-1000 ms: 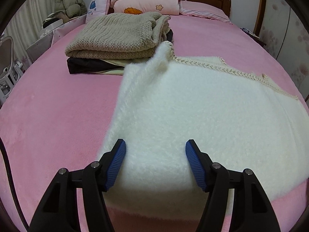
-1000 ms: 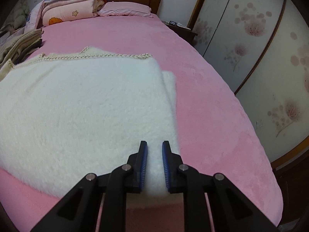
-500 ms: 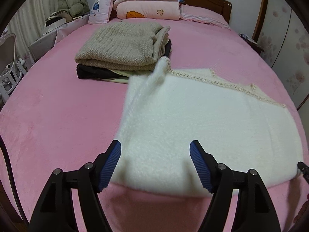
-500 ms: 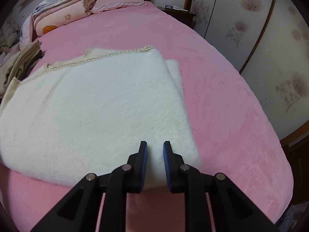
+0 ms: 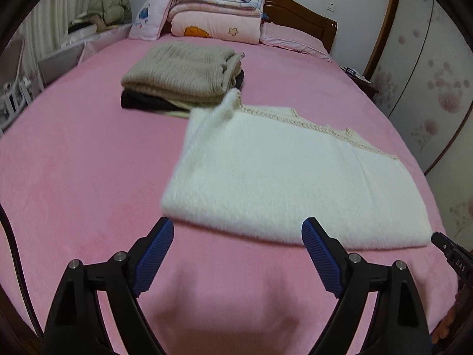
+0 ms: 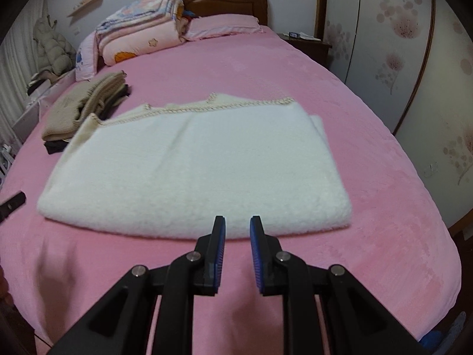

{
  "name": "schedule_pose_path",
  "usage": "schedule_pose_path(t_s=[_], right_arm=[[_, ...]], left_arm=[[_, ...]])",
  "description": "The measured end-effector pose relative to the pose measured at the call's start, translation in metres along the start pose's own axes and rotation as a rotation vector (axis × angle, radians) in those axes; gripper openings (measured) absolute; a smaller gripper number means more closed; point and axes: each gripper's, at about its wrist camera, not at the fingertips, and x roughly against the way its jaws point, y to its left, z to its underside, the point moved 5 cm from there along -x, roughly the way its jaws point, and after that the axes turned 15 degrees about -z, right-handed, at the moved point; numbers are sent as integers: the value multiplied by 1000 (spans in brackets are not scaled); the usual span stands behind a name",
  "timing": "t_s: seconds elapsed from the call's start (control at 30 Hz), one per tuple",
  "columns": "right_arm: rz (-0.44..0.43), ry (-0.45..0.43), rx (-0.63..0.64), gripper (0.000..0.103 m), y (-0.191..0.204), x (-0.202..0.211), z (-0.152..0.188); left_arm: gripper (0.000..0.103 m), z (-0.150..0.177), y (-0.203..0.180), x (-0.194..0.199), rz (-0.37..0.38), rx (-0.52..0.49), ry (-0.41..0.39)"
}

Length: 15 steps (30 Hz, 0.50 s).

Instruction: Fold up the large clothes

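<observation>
A fluffy white garment [image 5: 280, 183] [image 6: 201, 171] lies folded flat on the pink bed [image 5: 74, 162], its braided trim along the far edge. My left gripper [image 5: 236, 224] hangs over bare bedcover just short of the garment's near left edge. Its jaws are opening wide, with nothing between them. My right gripper [image 6: 238, 220] hovers just short of the garment's near edge, right of its middle. Its blue pads stand a narrow gap apart and hold nothing. Each gripper shows at the edge of the other's view: the right gripper [image 5: 449, 251] and the left gripper [image 6: 11, 204].
A stack of folded clothes [image 5: 183, 74] [image 6: 79, 106], beige knit on top of dark ones, sits just beyond the garment's far left corner. Folded quilts [image 5: 215, 14] and pillows lie at the headboard. A nightstand [image 6: 307, 44] and a flowered wardrobe [image 6: 399, 59] stand right of the bed.
Both grippers drew back and up off the white garment, which now lies beyond their fingertips. The left jaws widened. The right jaws kept their narrow gap.
</observation>
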Motion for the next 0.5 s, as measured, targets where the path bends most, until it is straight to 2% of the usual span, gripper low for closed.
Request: schedule_pose_path(t_s=[0.23,0.37,0.5], right_arm=[[-25,-62,85,17,37,0,-2],[-54,-46,92,17,49,-16,-4],[-72,-28,96,17,58,-35,-6]], left_arm=[[88,25,14,-42,193,164,133],[87,28,17,-68,291,263,185],[87,28,18,-93,357,336,219]])
